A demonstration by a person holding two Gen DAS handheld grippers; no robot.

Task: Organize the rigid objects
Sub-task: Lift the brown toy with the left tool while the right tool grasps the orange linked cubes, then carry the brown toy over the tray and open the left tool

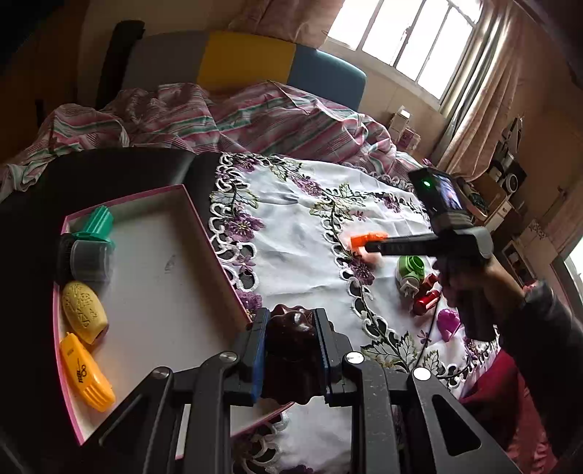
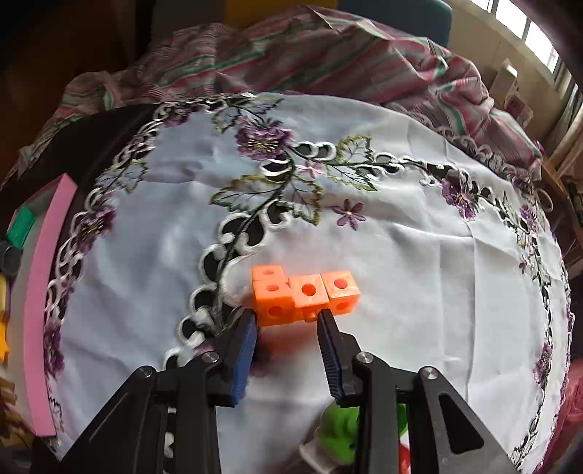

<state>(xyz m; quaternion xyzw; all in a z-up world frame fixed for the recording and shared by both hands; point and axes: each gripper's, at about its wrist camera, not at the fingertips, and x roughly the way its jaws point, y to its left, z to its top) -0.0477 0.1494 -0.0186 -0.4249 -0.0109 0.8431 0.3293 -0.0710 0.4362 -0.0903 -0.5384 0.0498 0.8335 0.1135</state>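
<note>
**Two claws, one loaded, one at the orange blocks**

Two grippers are in view. Left gripper [image 1: 289, 350] is clamped on a dark brown lumpy object [image 1: 291, 339], blue pads pressed against both its sides; it hangs over the near right corner of the pink-rimmed box [image 1: 226, 269]. Inside the box, along its left wall from near to far: an orange oblong piece [image 1: 85, 372], a yellow oval piece [image 1: 83, 308], a grey ribbed cylinder [image 1: 89, 260], a green ridged piece [image 1: 96, 224].

Right gripper [image 2: 288, 321] points steeply down at the orange linked cubes [image 2: 304, 293]. Its tips sit at the near edge of the cubes, left pad touching or just beside the left cube, right pad at the gap before the rightmost cube. Jaws stand apart; whether the pads actually press on the cubes cannot be told. The cubes lie on the cloth, near its middle, well apart from the box.

Near the right hand [image 1: 470, 288], on the cloth: a green-and-white plug-like item [image 1: 410, 273], a red metallic item [image 1: 426, 300], a purple piece [image 1: 448, 322].

Surface: white embroidered tablecloth [image 2: 400, 255] with purple flowers and cutwork, over a dark table [image 1: 109, 171]. Beyond: striped pink-green bedding [image 1: 237, 116], a grey-yellow-blue headboard [image 1: 247, 63], a bright window [image 1: 404, 32] with beige curtains [image 1: 484, 109].
</note>
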